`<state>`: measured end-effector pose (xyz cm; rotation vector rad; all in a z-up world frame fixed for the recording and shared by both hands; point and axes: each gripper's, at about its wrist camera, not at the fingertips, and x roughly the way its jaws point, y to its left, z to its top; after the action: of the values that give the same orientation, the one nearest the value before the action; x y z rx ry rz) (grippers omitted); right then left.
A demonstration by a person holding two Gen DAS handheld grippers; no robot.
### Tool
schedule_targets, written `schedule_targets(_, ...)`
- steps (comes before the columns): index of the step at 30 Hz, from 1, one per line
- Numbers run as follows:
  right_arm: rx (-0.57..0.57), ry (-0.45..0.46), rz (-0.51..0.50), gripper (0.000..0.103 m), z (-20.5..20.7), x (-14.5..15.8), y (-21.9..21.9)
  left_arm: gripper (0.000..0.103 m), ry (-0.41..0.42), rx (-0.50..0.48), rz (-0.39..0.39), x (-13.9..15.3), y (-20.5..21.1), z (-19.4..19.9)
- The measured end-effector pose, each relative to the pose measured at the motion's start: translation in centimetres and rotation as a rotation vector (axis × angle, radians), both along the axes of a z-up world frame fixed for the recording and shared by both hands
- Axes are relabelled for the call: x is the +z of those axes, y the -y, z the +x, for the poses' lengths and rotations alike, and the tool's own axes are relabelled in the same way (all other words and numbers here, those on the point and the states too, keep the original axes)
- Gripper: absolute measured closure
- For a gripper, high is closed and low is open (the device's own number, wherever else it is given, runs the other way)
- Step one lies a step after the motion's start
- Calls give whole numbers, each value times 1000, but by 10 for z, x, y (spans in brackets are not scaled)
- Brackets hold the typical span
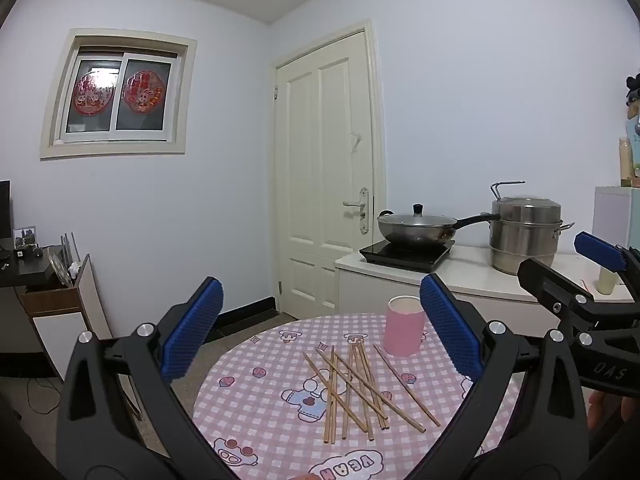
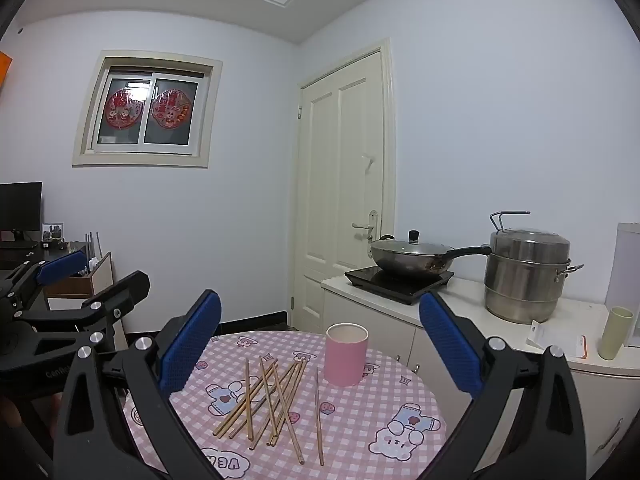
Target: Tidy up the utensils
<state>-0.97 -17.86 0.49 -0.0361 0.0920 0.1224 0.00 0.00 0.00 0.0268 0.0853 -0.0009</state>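
Observation:
Several wooden chopsticks (image 1: 356, 390) lie in a loose crossed pile on a round table with a pink checked cloth (image 1: 260, 412); they also show in the right wrist view (image 2: 268, 398). One chopstick (image 2: 319, 416) lies apart to the right of the pile. A pink cylindrical cup (image 1: 404, 326) stands upright and empty behind them, also in the right wrist view (image 2: 346, 354). My left gripper (image 1: 320, 320) is open and empty above the table's near side. My right gripper (image 2: 320, 328) is open and empty, to the right of the left one.
A white counter (image 2: 440, 308) behind the table holds an induction hob with a lidded wok (image 2: 408, 258), a steel steamer pot (image 2: 524, 276) and a pale green cup (image 2: 616, 332). A cream door (image 1: 324, 168) is behind. A desk and cabinet (image 1: 60, 300) stand at left.

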Motion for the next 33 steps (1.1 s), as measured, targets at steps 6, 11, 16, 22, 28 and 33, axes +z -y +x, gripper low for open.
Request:
schedule_targets(6,-1,-6,-3,7,1,-1,-1,6,-7,-2,-3,0,0,0)
schedule_targets(11,-3,0,2,7,-1,2,0,6,-4,6,6,0,0,-1)
schedule_targets(16,2,3,3,7,-5,5,-3,6,-1,4,11,-6,-2,1)
schedule_targets(22,4,0,10,7,1,-1,0,6,-1,6,13,-6,-6,2)
schedule_targets(28,3,0,10,7,1,-1,0,6,0,5,14,-4,-2,1)
schedule_targets(33,4,-4,10,7,2,-3,-2,6,-1,6,15,-4,-2,1)
